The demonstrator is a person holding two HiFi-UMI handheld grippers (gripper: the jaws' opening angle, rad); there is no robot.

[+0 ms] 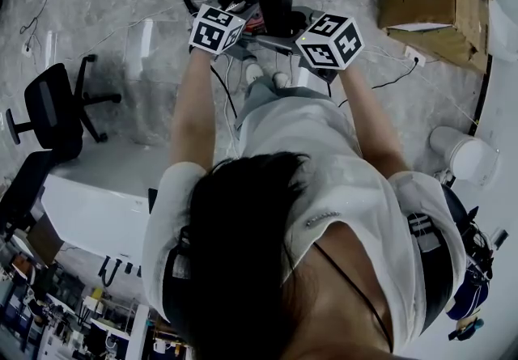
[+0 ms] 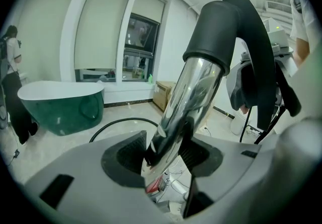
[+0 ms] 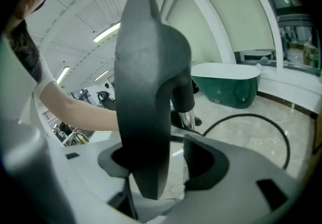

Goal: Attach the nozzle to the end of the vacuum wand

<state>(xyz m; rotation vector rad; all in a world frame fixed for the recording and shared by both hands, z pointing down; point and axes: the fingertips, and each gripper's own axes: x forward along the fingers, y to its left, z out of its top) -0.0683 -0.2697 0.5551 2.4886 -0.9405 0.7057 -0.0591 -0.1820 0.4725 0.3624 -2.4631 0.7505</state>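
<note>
The shiny wand (image 2: 193,97) is pinched in the jaws of the left gripper (image 2: 163,156). The black nozzle (image 3: 143,92) looks joined to its end, between the spread jaws of the right gripper (image 3: 158,161). The person should hold steady and check it clicked
</note>
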